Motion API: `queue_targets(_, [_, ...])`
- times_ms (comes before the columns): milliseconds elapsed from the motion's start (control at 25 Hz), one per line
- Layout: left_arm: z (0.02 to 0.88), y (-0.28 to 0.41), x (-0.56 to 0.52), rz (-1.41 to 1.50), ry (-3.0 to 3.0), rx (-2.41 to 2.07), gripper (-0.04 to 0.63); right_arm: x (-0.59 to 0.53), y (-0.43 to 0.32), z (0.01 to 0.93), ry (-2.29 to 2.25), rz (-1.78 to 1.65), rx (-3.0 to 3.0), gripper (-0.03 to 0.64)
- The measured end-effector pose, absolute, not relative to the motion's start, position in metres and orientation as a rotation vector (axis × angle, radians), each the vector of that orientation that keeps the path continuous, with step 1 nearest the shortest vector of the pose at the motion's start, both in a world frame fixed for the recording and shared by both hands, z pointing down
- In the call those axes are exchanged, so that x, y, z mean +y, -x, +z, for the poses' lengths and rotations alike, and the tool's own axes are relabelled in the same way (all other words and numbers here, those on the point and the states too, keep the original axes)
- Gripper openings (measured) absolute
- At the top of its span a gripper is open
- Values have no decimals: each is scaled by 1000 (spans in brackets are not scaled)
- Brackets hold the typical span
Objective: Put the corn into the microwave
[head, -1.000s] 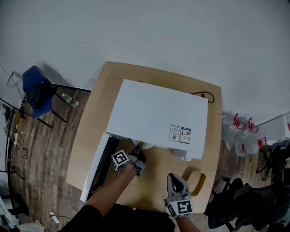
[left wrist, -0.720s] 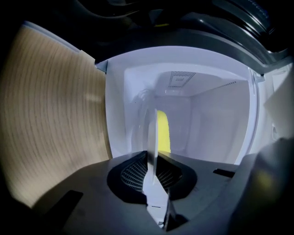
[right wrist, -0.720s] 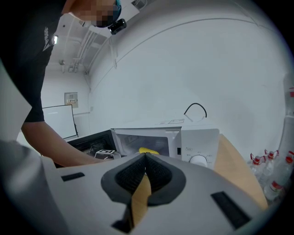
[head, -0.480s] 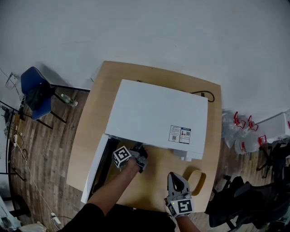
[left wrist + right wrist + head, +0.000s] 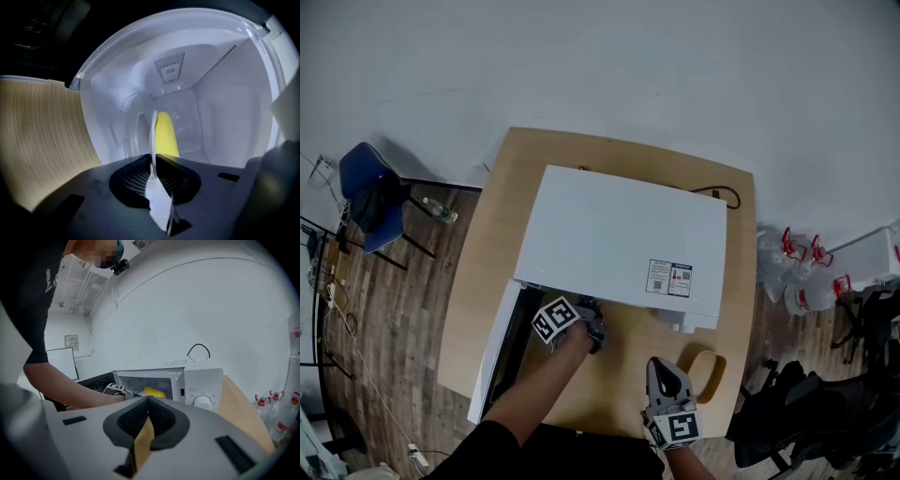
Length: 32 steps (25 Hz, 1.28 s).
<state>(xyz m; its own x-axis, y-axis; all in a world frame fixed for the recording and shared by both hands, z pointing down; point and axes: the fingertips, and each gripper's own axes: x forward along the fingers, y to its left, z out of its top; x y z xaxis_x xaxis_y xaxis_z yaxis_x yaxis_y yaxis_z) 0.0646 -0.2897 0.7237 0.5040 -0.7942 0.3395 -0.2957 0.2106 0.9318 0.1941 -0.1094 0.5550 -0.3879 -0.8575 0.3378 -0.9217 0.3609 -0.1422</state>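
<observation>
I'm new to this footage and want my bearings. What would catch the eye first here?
The big white microwave fills the middle of the wooden table, its door swung open at the left. Inside its cavity a yellow corn cob lies on a white plate, whose rim the left gripper pinches. The right gripper hangs shut and empty near the table's front edge.

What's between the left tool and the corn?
Only the rim of the white plate, which the left tool clamps; the corn sits just beyond, as the left gripper view shows.
</observation>
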Motion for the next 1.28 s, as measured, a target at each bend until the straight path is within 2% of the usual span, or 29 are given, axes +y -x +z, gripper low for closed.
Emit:
queue_targets(400, [727,-63,-288,-433,-1279,-1072,34,-105,-192,559,-1585,510,-2409,58])
queue_targets(680, [718,-61,-296,-219,-1547,-1202,56,-102,-188,557,-1574,501,-2424,58])
queue_targets(1280, [710,-64,-294,47,-1849,-1351,215,-92,-185,558,-1569,489,-2414,58])
